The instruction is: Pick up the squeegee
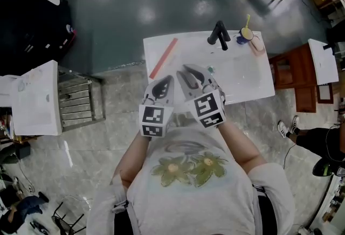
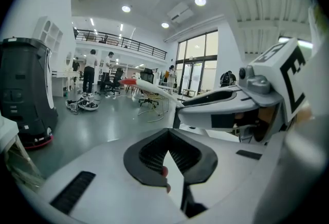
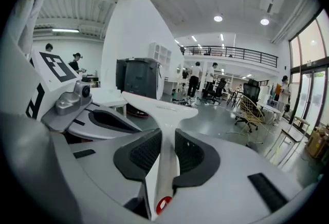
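- My right fingers (image 3: 165, 138) are closed on the squeegee (image 3: 159, 107). The ribbed pads press both sides of its white handle, just behind the T-shaped head. The handle's red-marked end points back toward me at 6 o'clock.
- My left fingers (image 2: 169, 153), close beside them at 9 o'clock, have their tips together with nothing between them.
- The squeegee is in the air in front of my chest, off the tabletop (image 1: 242, 80), with its head toward 12 o'clock.
- I judge it to be light, stiff plastic with a smooth handle that could slip. The wide head could lever it round in a loose grip, so the narrow neck just under the head seems the best place to hold.
- Farther off at 12 o'clock, the white tabletop carries a red strip (image 1: 163, 57) toward 11 o'clock. A black object (image 1: 218, 34) and a yellow cup (image 1: 246, 33) sit toward 1 o'clock.
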